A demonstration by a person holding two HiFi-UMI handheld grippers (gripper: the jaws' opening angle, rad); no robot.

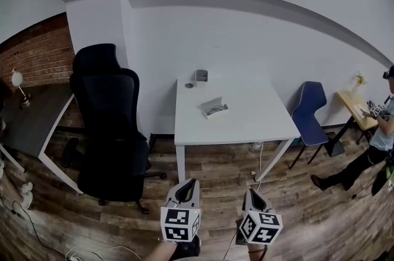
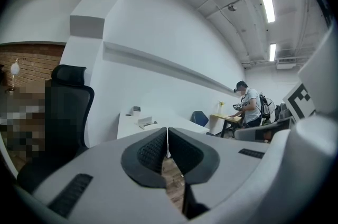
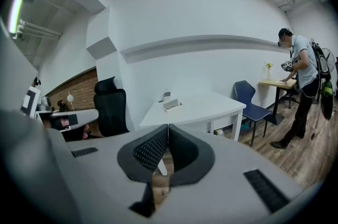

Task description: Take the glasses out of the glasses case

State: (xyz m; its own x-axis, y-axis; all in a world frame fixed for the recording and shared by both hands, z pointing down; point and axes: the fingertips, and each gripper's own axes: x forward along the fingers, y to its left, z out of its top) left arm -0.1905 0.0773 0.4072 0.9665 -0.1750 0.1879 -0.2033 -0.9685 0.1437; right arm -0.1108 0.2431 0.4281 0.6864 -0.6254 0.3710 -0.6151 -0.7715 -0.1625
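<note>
Presently, both grippers are held low above the wooden floor point(image 1: 320, 216), short of the front edge of the white table point(image 1: 258, 121) and well apart from it.

Left gripper point(image 2: 167, 145): fingers pressed together along their whole length, nothing between them. It points toward the table.

Right gripper point(image 3: 168, 139): fingers likewise pressed together, nothing held. It also points toward the table.

Glasses case point(image 1: 215, 108): lies on the table near the middle of the surface, somewhat toward the left edge. It is white and lies open. Its long axis runs on a diagonal, from the front left corner's side toward the back right corner's side. Something dark shows inside it; at this range it cannot be made out as glasses with certainty. Neither gripper touches the case.

Other items on the table: a small grey cup point(image 1: 201, 76) stands upright at the back edge, near the back left corner. Its contents cannot be seen. A small dark round thing point(image 1: 189, 85) lies just beside it, toward the left edge.

Surroundings: a black office chair point(image 1: 108, 124) stands left of the table; a blue chair point(image 1: 311, 109) stands right of it. A person point(image 1: 378, 143) leans at a wooden side table point(image 1: 354, 107) at the far right.
</note>
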